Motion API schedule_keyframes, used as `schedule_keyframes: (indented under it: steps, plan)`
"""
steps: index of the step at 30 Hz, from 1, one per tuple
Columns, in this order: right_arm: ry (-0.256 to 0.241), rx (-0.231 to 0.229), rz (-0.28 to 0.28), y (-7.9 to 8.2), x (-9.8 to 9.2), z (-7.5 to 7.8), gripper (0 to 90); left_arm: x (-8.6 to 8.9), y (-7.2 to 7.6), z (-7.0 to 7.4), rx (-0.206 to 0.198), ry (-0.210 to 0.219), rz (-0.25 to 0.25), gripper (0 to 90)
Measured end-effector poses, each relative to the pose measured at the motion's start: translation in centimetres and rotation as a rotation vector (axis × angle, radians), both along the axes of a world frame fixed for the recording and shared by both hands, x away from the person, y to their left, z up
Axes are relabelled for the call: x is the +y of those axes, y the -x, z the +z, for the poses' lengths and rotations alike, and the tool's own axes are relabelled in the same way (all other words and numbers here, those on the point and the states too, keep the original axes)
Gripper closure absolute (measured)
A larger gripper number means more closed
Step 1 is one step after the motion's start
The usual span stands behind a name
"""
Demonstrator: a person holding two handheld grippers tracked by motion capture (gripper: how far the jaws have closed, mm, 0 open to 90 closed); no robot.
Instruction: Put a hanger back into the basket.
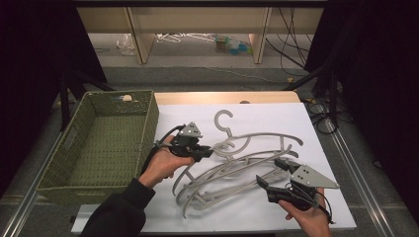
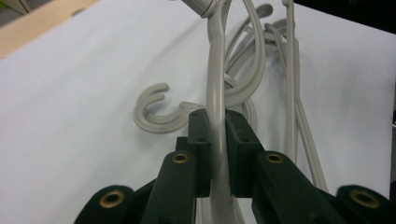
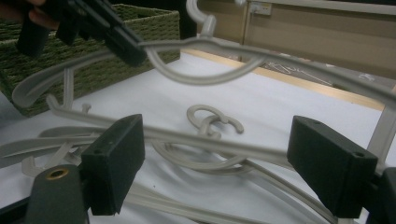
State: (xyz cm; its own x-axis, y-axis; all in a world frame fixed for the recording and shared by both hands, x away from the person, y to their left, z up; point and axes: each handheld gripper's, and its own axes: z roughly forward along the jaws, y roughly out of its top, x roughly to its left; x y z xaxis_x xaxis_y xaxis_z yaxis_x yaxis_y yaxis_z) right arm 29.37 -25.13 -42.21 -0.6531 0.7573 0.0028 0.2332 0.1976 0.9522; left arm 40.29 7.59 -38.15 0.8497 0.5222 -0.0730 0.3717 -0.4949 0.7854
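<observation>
Several stiff, light grey plastic hangers (image 1: 237, 165) are lying tangled on the white table (image 1: 316, 123), the left gripper (image 2: 215, 140) pinching one's arm, the right gripper (image 1: 278, 172) gaping wide nearby.

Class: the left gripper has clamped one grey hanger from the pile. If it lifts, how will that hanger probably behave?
The hanger looks like thin moulded plastic, so probably light and fairly stiff. The left gripper pinches a smooth, narrow bar, so the hanger may swivel or slip. It lies tangled in the pile, and its hook or arms could drag others along.
</observation>
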Motion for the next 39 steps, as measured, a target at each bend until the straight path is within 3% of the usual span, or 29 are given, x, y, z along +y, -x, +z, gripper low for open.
schedule_keyframes:
  steps: [1,4,5,13,14,18,21,22,23,25,28,35,36,37,39]
  plan:
    - [0.01,-0.003,-0.001,0.0,0.0,0.0,20.1,0.4,-0.1,0.6,-0.01,0.018,0.012,81.5]
    - [0.006,-0.006,-0.001,0.0,0.0,0.0,20.1,1.1,-0.2,1.3,-0.03,0.01,0.032,81.5]
    - [0.011,-0.026,-0.002,-0.1,0.0,0.0,20.1,1.2,-0.3,1.6,-0.038,0.016,0.042,81.5]
    - [0.003,0.001,-0.001,-0.1,0.0,-0.1,20.1,2.9,-0.5,4.7,-0.086,0.023,0.083,81.5]
    - [-0.013,-0.002,0.001,-0.1,0.0,-0.1,20.1,3.7,-0.6,5.6,-0.102,0.012,0.094,81.5]
    - [-0.002,-0.002,-0.003,-0.1,0.0,-0.1,20.1,5.2,-0.7,6.8,-0.123,0.005,0.112,81.5]
    - [-0.011,-0.003,0.001,-0.1,0.0,-0.1,20.1,7.1,-0.7,7.8,-0.147,0.004,0.151,81.5]
    - [0.01,-0.009,-0.003,-0.1,-0.1,-0.1,20.1,8.3,-0.7,8.3,-0.165,0.006,0.174,81.5]
    - [0.011,-0.017,-0.007,-0.2,-0.1,-0.1,20.1,8.3,-0.7,8.3,-0.165,0.006,0.174,81.5]
    - [0.002,-0.004,-0.007,-0.1,0.0,-0.1,20.1,10.5,-0.6,8.9,-0.193,0.009,0.21,81.5]
    - [0.003,-0.004,-0.007,-0.1,0.0,-0.1,20.1,11.8,-0.6,9.1,-0.198,0.006,0.234,81.5]
    - [0.003,-0.009,-0.002,-0.3,0.1,-0.2,20.1,15.8,-0.2,8.8,-0.181,0.04,0.322,81.4]
    - [-0.004,0.008,-0.001,-0.2,0.1,-0.2,20.1,16.5,-0.2,8.7,-0.179,0.016,0.327,81.4]
    - [-0.01,0.005,0.003,-0.3,0.2,-0.3,20.1,17.1,-0.3,8.4,-0.199,0.035,0.331,81.4]
    - [-0.01,0.002,0.006,-0.3,0.2,-0.3,20.1,17.6,-0.3,8.4,-0.209,0.024,0.334,81.4]
